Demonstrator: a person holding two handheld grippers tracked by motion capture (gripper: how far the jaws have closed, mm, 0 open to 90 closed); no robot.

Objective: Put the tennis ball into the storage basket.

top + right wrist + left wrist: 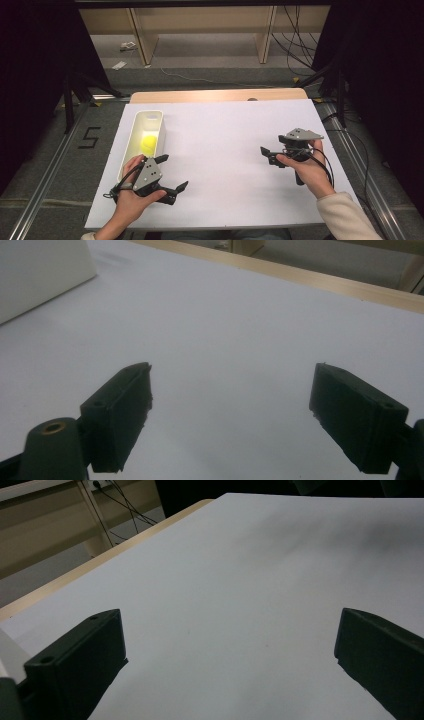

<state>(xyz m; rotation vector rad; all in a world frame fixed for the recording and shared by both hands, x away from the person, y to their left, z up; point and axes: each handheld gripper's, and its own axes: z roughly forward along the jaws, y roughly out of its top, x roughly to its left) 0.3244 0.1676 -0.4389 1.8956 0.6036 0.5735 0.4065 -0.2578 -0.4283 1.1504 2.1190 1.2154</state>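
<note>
The yellow ball (148,143) lies inside the white bin (131,136). The left gripper (172,174) hovers just beside the bin's near end, jaws spread and empty; the right gripper (266,154), also spread, is well apart from the bin. To reach the ball, lift the left gripper over the bin's rim and descend straight.

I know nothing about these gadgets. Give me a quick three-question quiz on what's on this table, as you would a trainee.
1. True or false: the yellow ball lies inside the white bin.
2. Which gripper is nearer the bin? A) left gripper B) right gripper
3. Fill in: both grippers' jaws stand ____ with nothing between them.

Key: 1 true; 2 A; 3 open.
</note>
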